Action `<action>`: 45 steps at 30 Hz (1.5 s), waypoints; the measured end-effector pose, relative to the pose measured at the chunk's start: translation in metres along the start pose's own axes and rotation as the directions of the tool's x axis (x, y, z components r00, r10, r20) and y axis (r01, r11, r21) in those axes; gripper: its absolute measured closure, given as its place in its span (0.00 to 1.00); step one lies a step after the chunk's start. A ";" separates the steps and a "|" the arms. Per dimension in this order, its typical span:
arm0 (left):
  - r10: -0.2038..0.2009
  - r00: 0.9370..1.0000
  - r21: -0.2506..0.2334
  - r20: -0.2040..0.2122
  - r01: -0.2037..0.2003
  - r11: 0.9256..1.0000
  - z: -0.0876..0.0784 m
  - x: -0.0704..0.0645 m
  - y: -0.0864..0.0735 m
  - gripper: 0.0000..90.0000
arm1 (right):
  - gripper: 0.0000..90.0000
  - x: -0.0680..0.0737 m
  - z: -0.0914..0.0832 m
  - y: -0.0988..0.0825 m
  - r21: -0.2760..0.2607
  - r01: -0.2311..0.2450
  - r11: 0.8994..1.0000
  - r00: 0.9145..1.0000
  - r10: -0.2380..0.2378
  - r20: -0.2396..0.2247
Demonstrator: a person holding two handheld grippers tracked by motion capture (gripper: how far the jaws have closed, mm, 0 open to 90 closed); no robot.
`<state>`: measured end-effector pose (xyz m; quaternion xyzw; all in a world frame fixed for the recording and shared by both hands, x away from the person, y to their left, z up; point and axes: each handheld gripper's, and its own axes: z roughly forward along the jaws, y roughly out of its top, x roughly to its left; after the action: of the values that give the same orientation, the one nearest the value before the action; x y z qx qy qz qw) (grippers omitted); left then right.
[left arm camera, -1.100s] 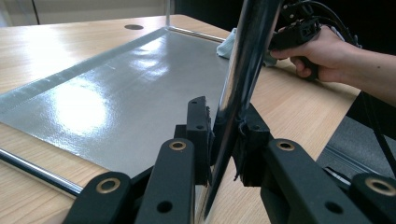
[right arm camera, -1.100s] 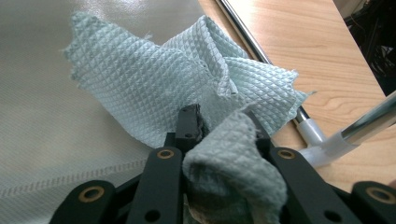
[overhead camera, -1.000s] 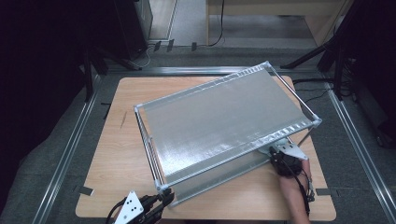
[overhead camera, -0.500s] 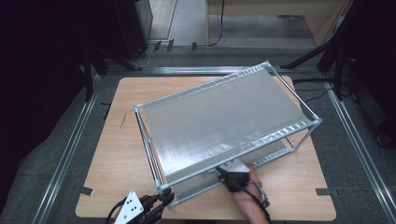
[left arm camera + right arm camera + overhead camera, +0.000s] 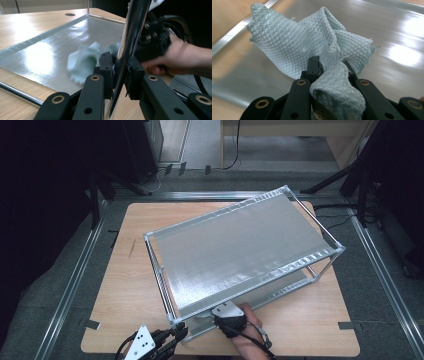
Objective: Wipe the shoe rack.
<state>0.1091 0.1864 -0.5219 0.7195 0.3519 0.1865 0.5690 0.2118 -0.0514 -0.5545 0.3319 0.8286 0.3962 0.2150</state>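
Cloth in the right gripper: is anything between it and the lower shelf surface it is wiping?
Nothing visible does. The cloth, clamped in the right gripper, lies straight on the bare lower shelf. The left gripper clamps the rack's corner post beside it.

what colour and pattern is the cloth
Pale mint-green cloth with a small diamond weave, clearest in the right gripper view.

Lab, railed floor, tripod legs
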 end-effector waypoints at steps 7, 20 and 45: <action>0.006 1.000 -0.001 -0.001 -0.006 1.000 0.000 0.000 0.000 0.88 | 0.84 -0.072 -0.013 -0.015 0.011 -0.108 0.994 0.983 0.106 0.151; 0.011 1.000 -0.001 -0.001 -0.011 1.000 0.000 0.000 0.000 0.88 | 0.84 -0.193 -0.068 -0.057 -0.075 -0.371 0.925 0.826 0.366 0.428; 0.004 1.000 -0.003 0.004 -0.004 1.000 0.000 0.001 -0.001 0.88 | 0.84 -0.179 -0.091 -0.078 -0.014 -0.352 0.936 0.867 0.332 0.371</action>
<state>0.1096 0.1872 -0.5226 0.7199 0.3489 0.1866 0.5703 0.2495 -0.2634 -0.5459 0.5470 0.7120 0.3363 0.2839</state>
